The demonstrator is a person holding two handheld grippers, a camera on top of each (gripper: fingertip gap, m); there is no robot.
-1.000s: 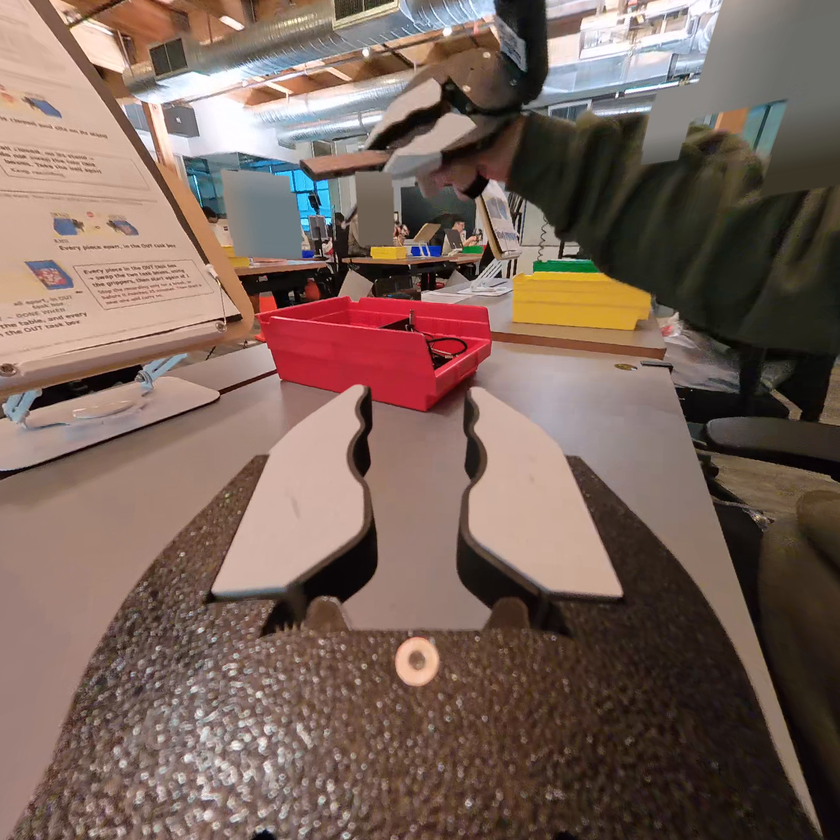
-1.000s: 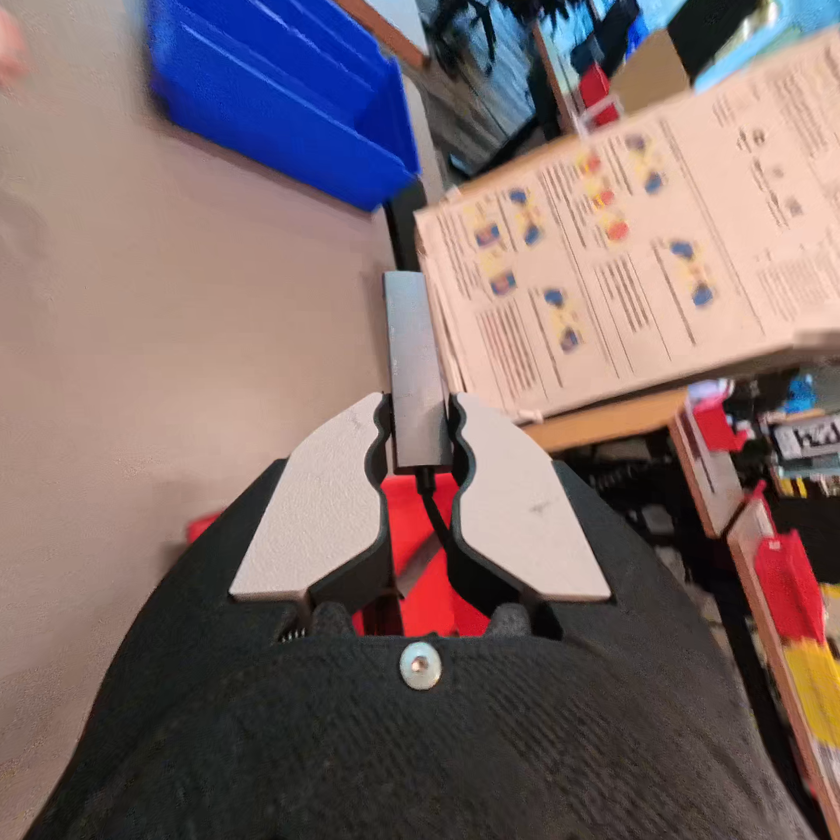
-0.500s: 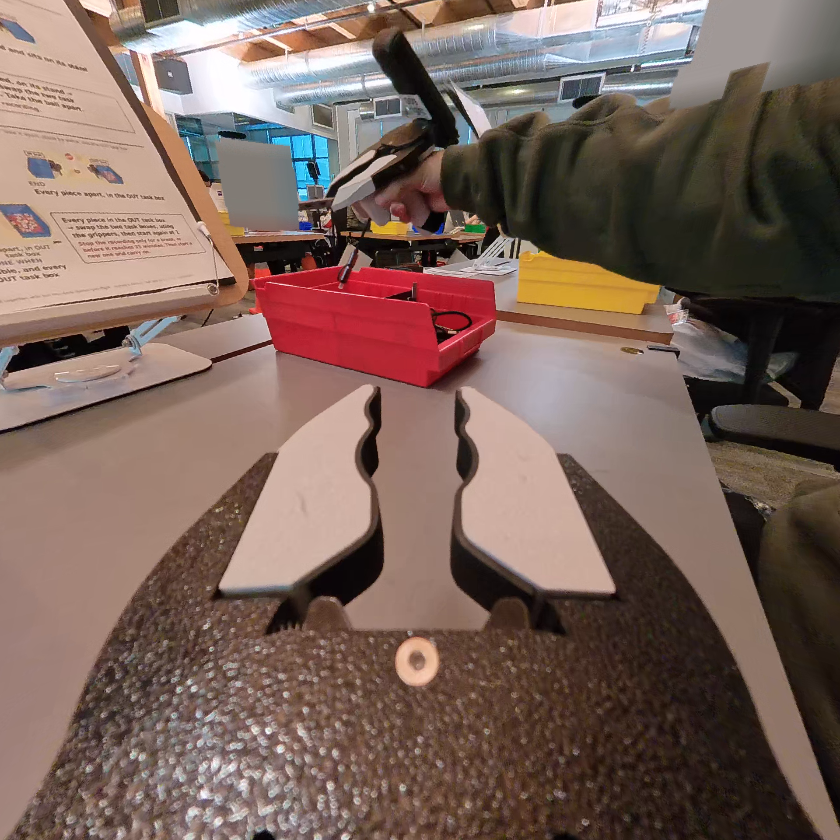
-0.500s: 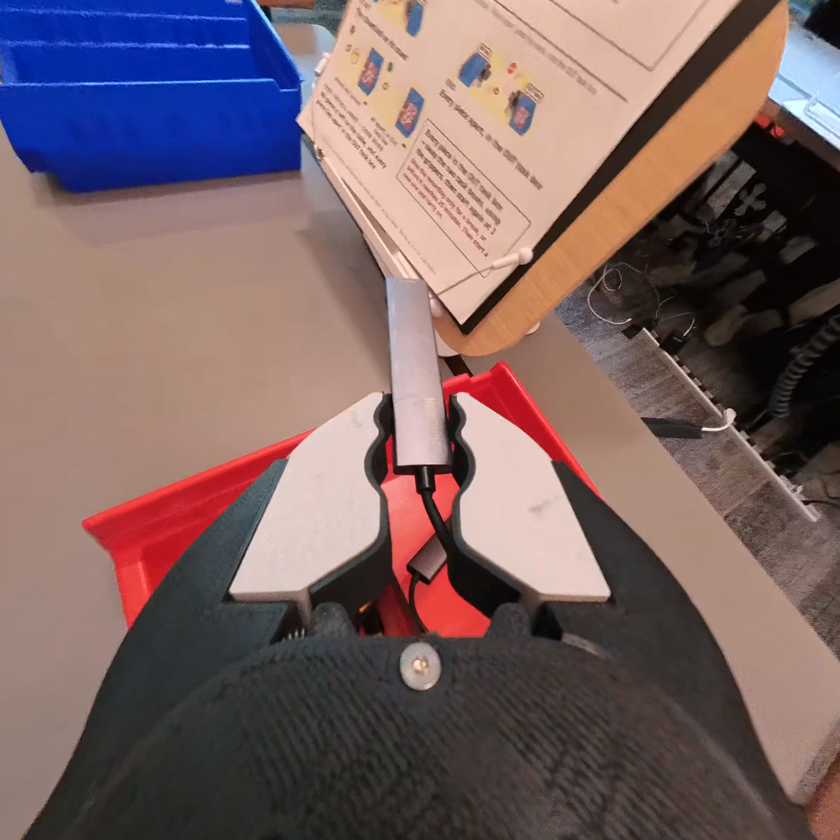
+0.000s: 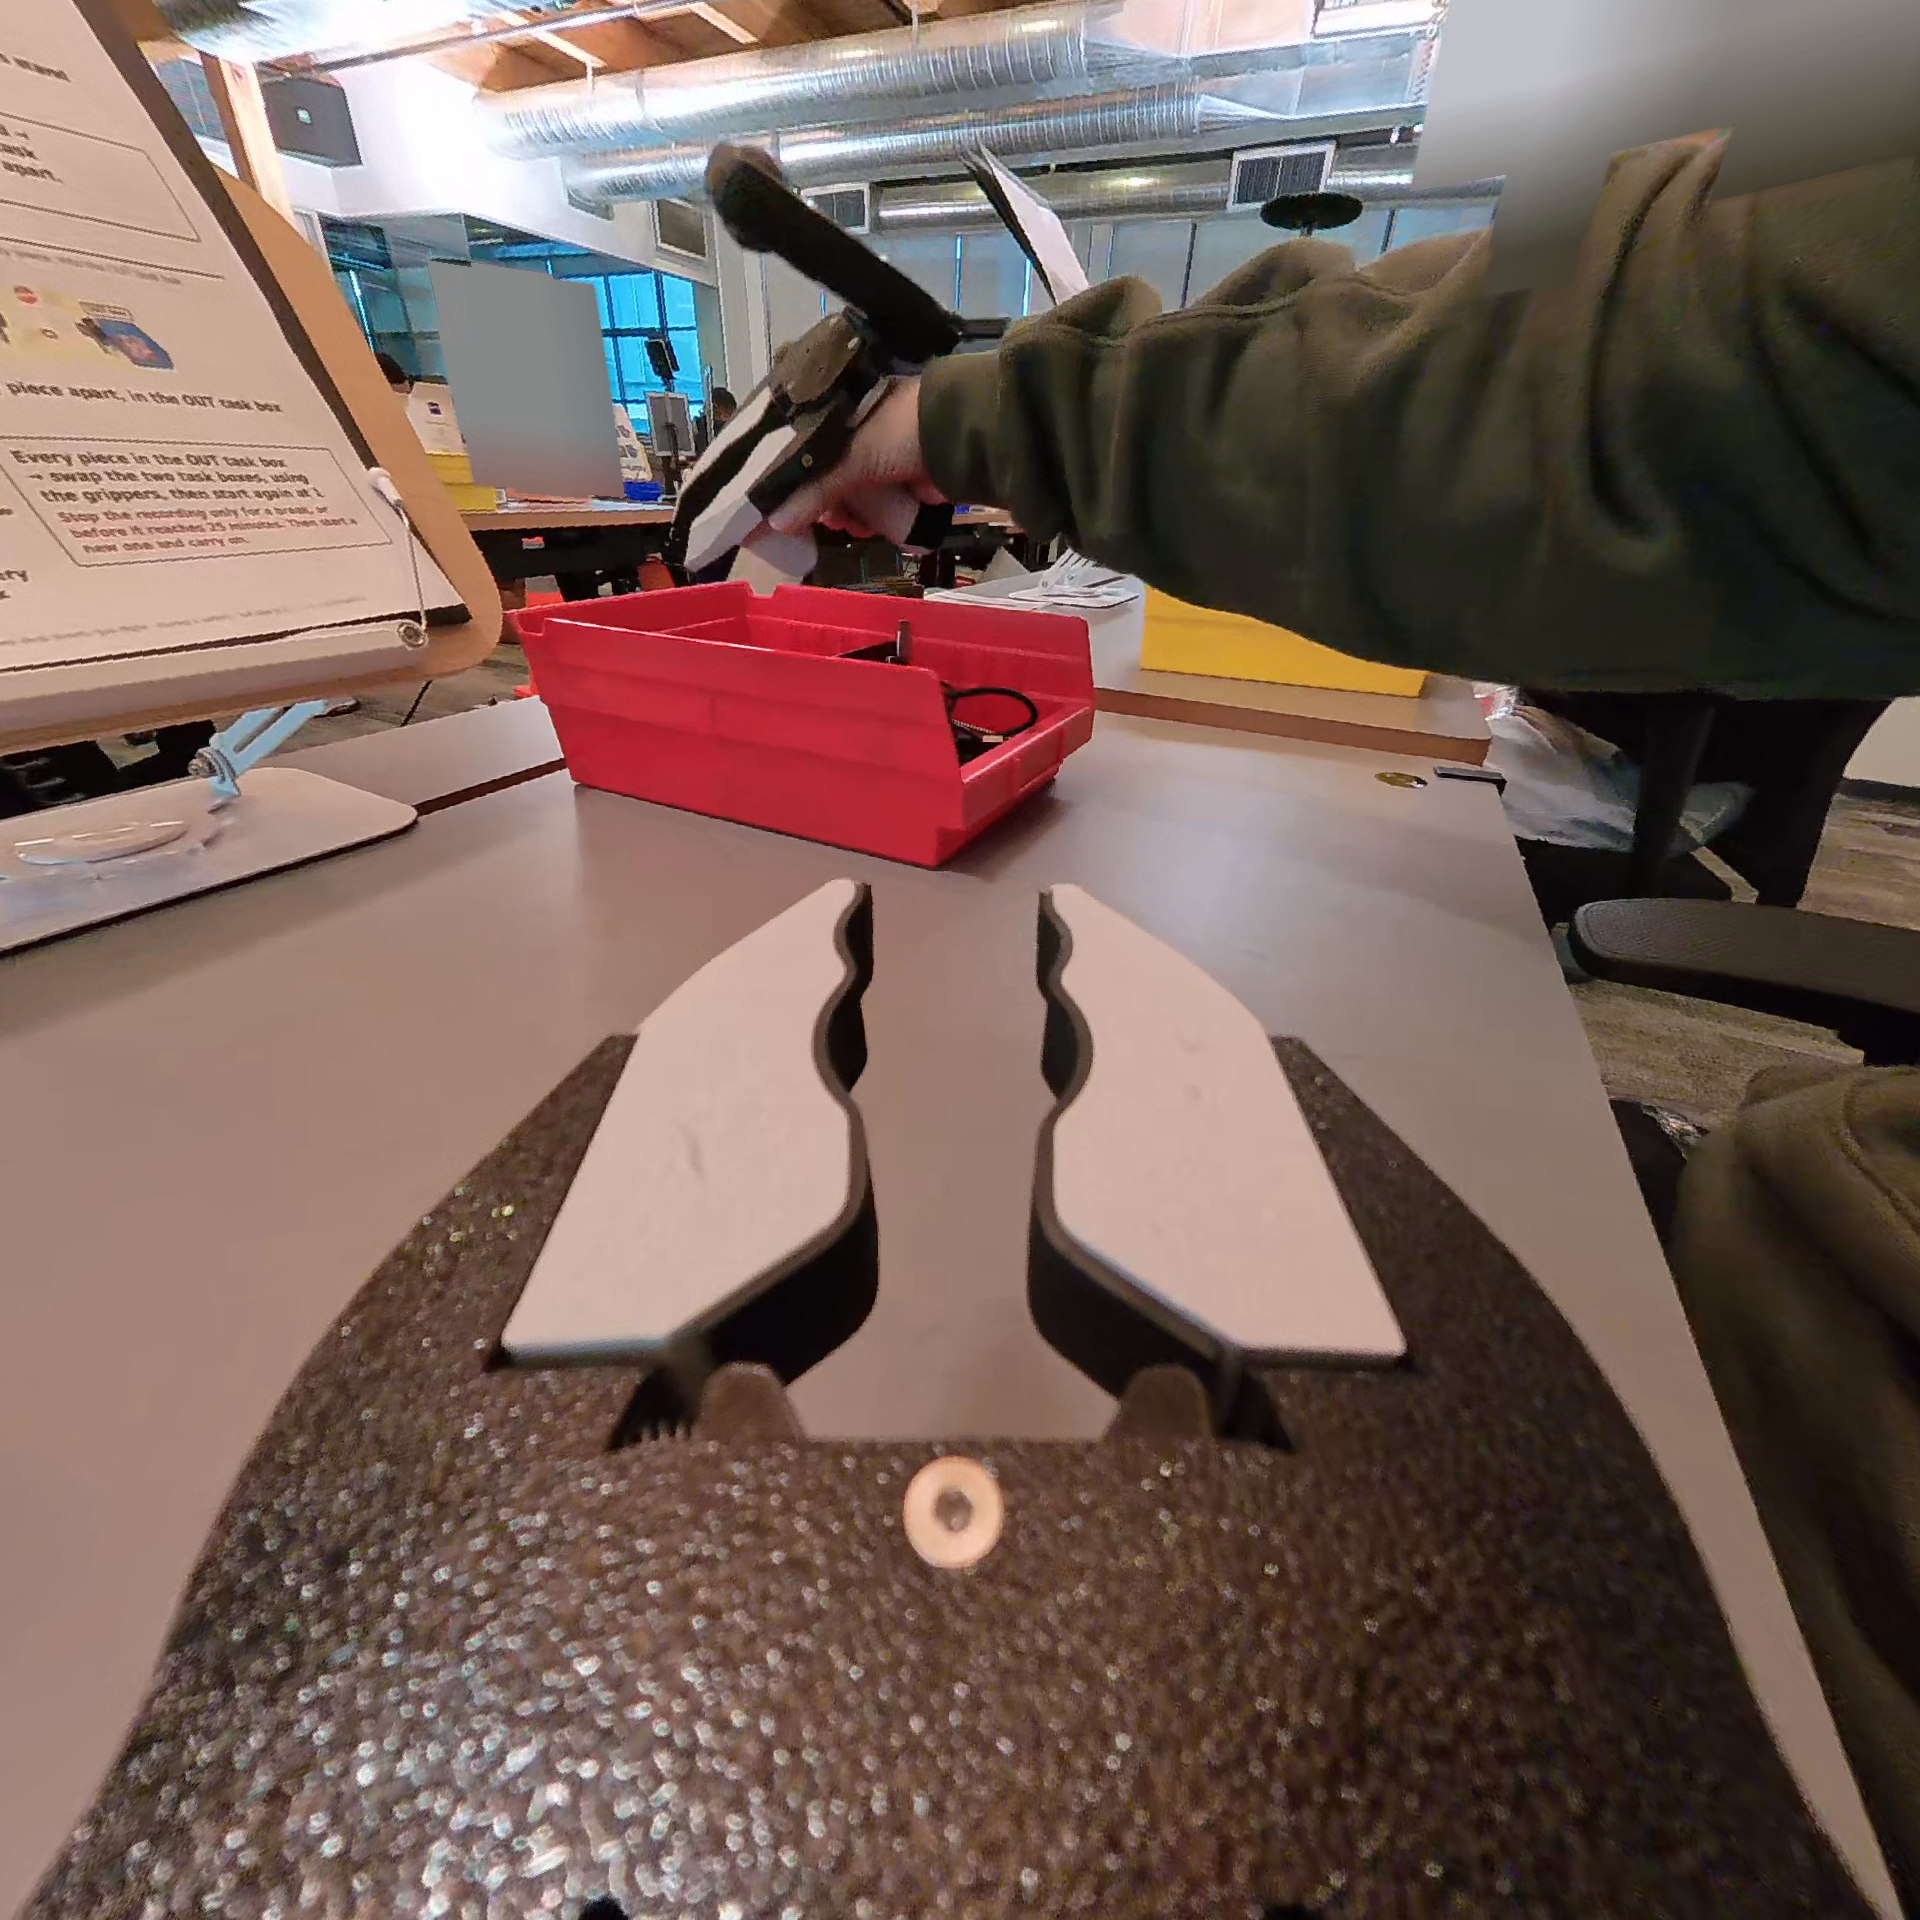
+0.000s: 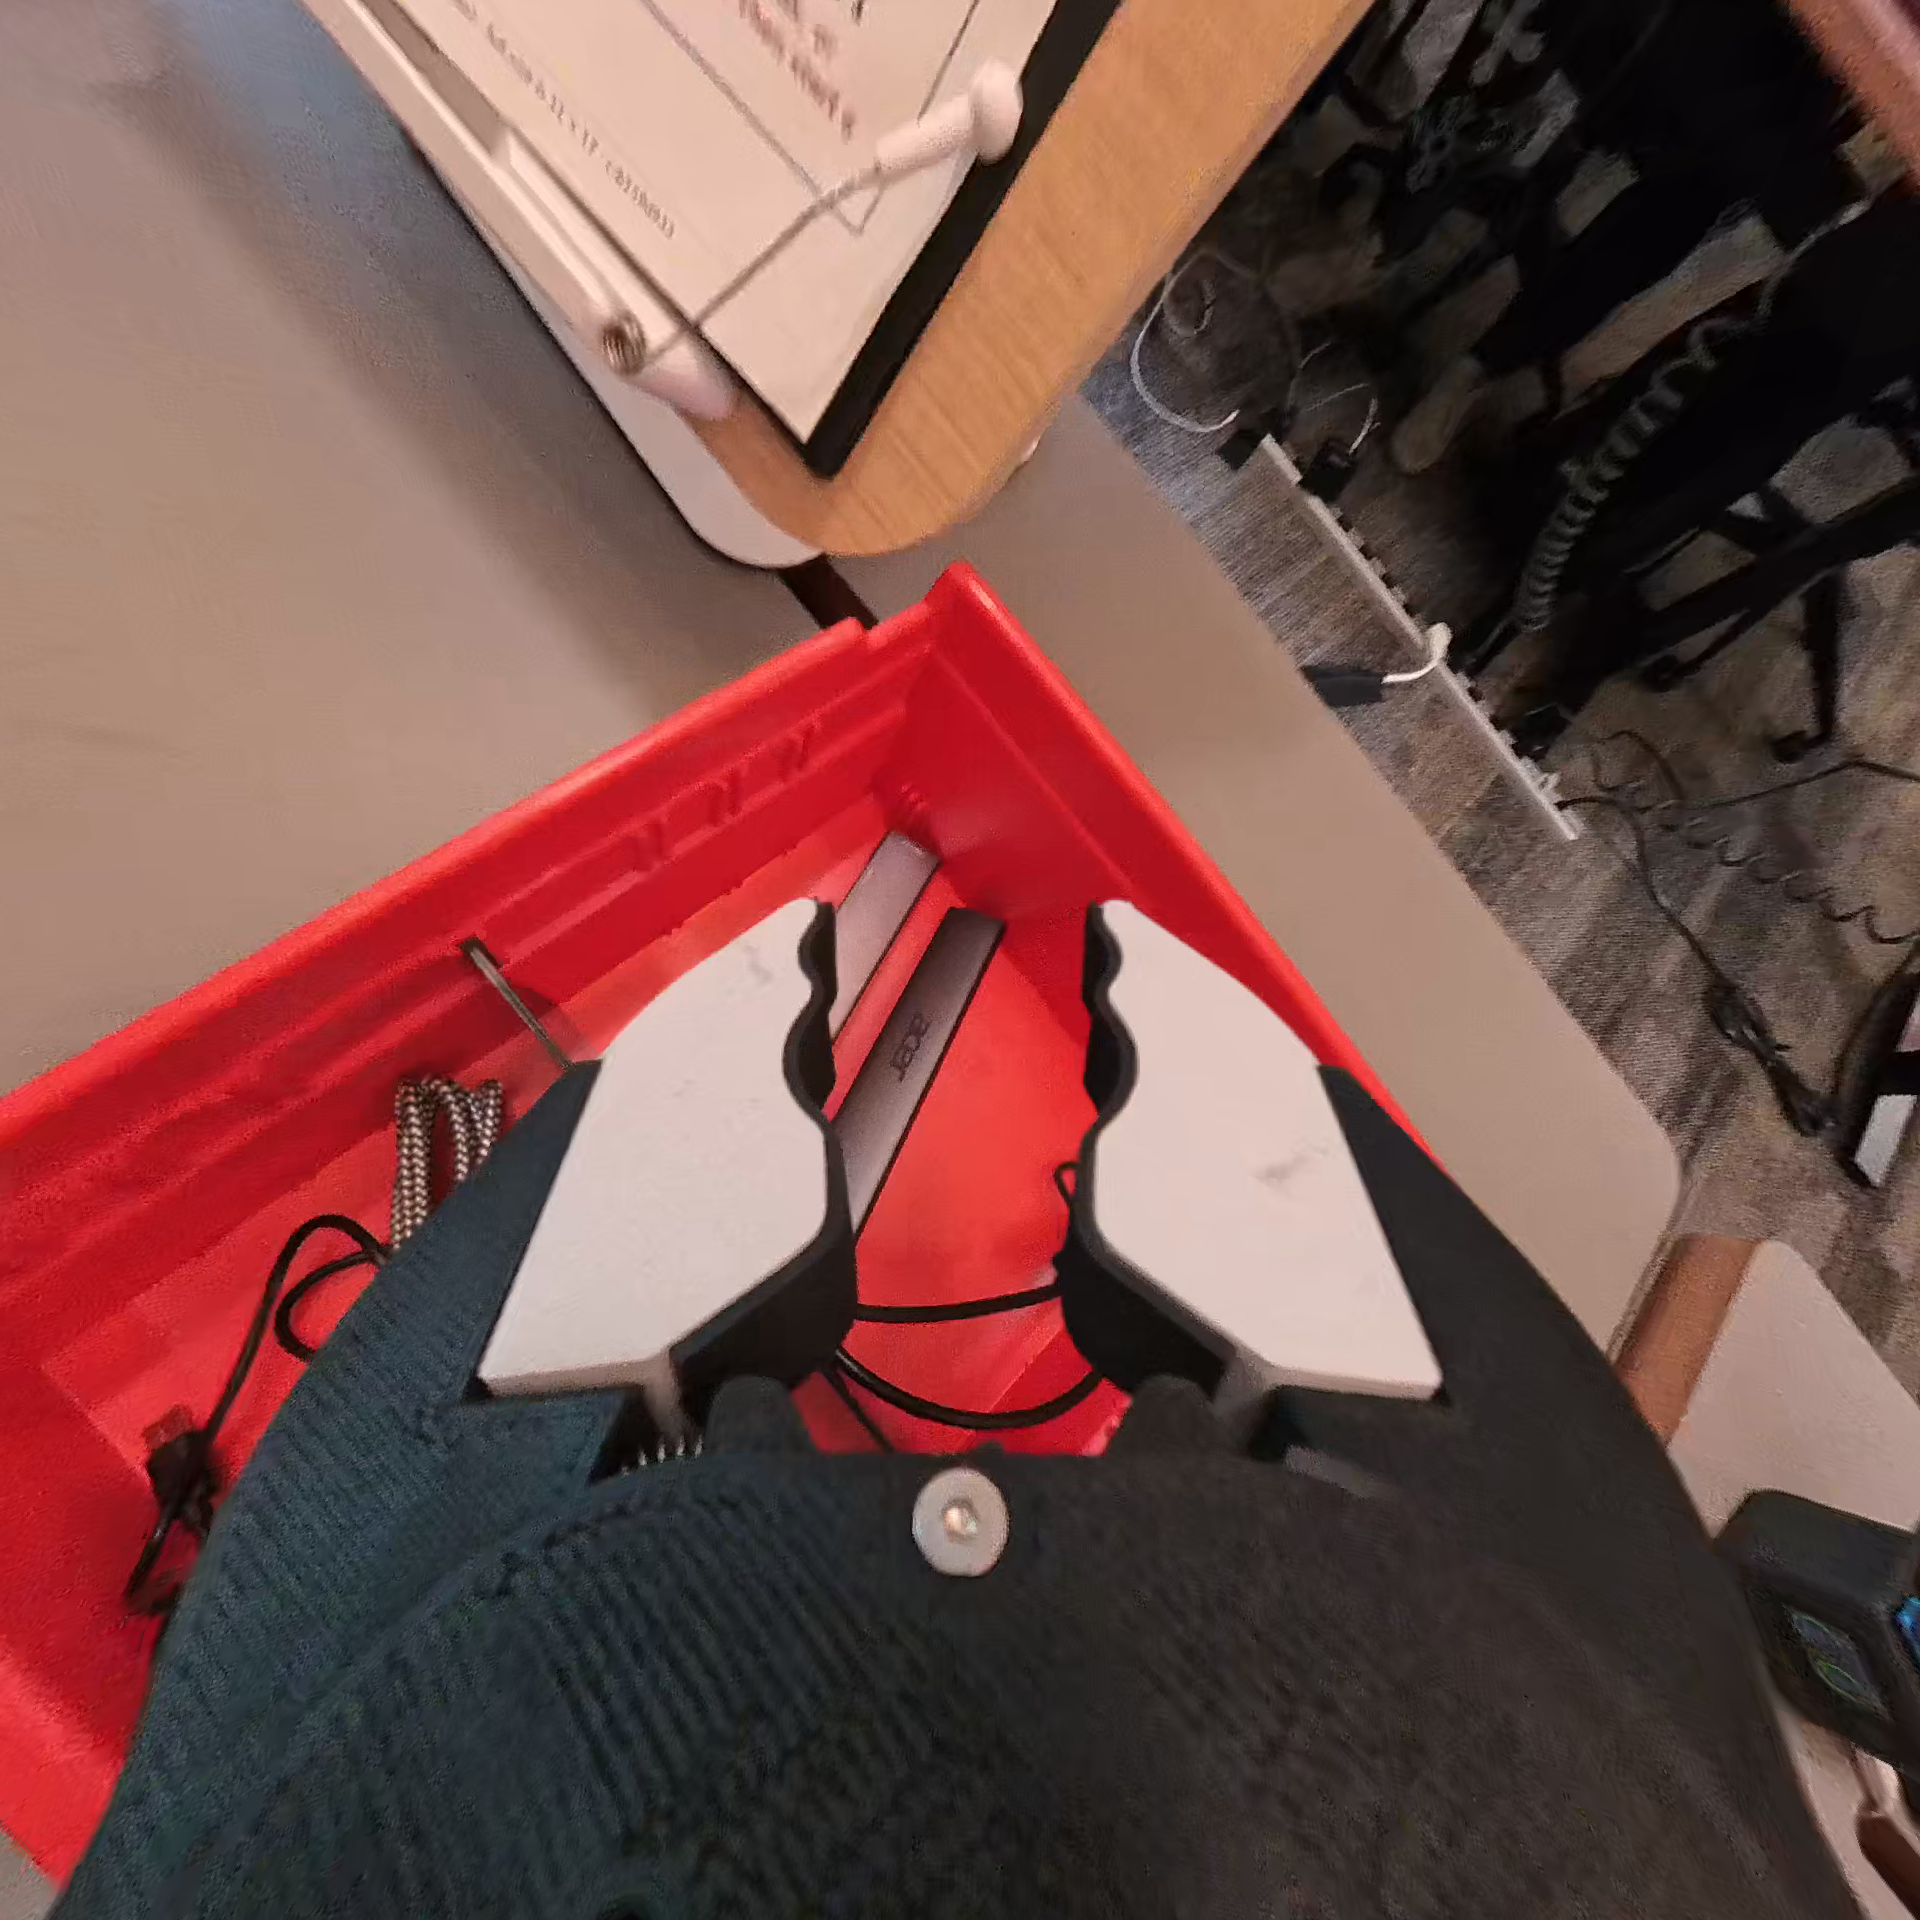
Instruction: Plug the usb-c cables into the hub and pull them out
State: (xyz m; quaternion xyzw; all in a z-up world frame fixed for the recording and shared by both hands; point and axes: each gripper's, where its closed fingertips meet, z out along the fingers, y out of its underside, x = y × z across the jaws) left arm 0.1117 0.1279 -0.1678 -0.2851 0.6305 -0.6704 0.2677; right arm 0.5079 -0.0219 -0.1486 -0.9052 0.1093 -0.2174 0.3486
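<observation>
- The left gripper (image 5: 951,935) sits low over the grey table (image 5: 1299,894), its fingers parted with only bare tabletop showing between them; it holds nothing
- Ahead of it on the table stands the red bin (image 5: 790,727), and a thin black cable (image 5: 992,712) loops near the bin's right end
- In the left wrist view the right gripper (image 5: 717,530) hangs above the bin's far left corner, tilted down toward it, held by a hand (image 5: 873,488) in a green sleeve (image 5: 1403,457)
- In the right wrist view the right gripper (image 6: 956,935) is spread wide over the bin (image 6: 727,790), with nothing clamped
- The hub (image 6: 914,1029), a slim grey bar, lies on the bin floor, one end toward the far corner; it shows in the gap between the fingers, close to the left one, and I cannot tell whether it touches that finger
- A black cable (image 6: 935,1403) curves across the bin floor just below the hub
- A braided cable (image 6: 447,1132) and another black cable with its plug (image 6: 177,1455) lie in the left part of the bin
- A paper sheet on a wooden board stand (image 6: 997,343) is on the table just beyond the bin; the same stand (image 5: 343,374) shows at the left in the left wrist view
- A yellow bin (image 5: 1278,655) stands on a further table behind
</observation>
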